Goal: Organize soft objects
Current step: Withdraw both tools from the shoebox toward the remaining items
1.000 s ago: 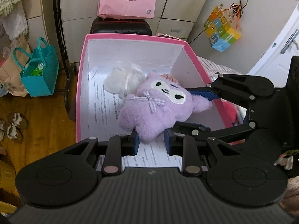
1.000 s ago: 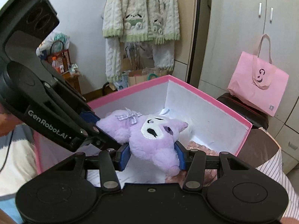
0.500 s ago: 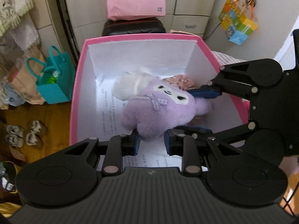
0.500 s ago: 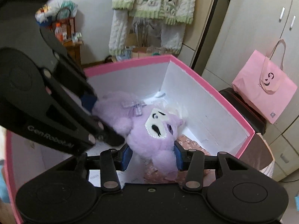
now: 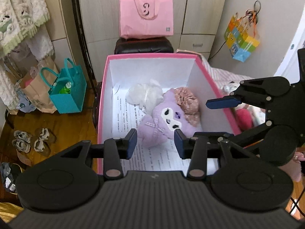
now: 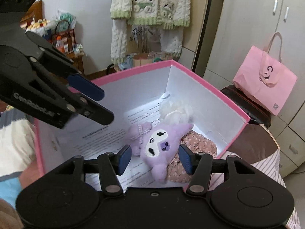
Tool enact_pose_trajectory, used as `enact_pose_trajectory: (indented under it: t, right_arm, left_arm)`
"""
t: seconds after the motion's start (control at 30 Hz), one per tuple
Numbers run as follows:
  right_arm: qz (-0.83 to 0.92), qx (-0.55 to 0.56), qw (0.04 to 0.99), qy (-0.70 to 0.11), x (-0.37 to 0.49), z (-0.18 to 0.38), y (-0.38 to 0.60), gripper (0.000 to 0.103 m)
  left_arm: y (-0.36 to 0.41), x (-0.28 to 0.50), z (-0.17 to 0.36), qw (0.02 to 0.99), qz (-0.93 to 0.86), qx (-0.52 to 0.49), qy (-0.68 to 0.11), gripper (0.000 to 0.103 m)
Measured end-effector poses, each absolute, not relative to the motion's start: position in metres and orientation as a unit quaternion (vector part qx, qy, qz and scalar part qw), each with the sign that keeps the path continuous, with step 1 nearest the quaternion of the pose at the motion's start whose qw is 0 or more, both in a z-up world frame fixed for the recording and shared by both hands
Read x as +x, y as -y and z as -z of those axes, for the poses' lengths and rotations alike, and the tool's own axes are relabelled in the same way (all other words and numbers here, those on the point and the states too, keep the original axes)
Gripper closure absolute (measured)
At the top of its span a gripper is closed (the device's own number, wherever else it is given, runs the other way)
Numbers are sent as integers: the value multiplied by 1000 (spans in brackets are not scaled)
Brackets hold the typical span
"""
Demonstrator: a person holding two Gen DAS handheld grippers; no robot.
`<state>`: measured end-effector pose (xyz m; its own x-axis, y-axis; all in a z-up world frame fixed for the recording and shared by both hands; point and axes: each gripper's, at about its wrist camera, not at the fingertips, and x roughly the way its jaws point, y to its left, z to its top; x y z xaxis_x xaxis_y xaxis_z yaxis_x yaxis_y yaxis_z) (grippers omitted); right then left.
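Note:
A purple plush toy with a white face lies inside the pink box, on printed paper. It also shows in the right wrist view, in the pink box. A white fluffy item and a pink floral fabric item lie beside it. My left gripper is open above the box's near end, empty. My right gripper is open above the plush, not touching it.
A pink paper bag sits on a dark case behind the box. A teal bag and shoes are on the wood floor at left. Sweaters hang on the wall. A striped bed lies at right.
Both grippers let go of the purple plush and opened. The plush dropped onto the box floor, and both grippers rose away from it.

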<state>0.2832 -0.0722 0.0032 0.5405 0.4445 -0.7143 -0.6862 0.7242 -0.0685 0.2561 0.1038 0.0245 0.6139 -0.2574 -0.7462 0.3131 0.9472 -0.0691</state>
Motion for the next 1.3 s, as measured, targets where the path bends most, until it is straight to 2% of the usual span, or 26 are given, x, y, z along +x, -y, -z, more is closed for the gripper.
enact_pose_trajectory:
  t: [0.33,0.6,0.73,0.9,1.3]
  right_arm:
    - [-315,-176,874,-326,225,-37,94,39]
    - [-309,-161,888,-300,173,-72,128,36]
    - [-284,-158,909,-261,138,-86,158,29]
    - [-250,-132,929,-240,102,-93,207,29]
    - [-216,-89,937,-261,79,-61,279,26]
  left_arm:
    - [-89,176,-73,922,170,67,-341,54]
    - [-65,120,-98,927,205,91,-302,45]
    - [-54,99,-100,924,227,95,-293,42]
    - [-34,82,-95,913,261,101,-296,42]
    - [21,80,-62,884,317,97,-329,42]
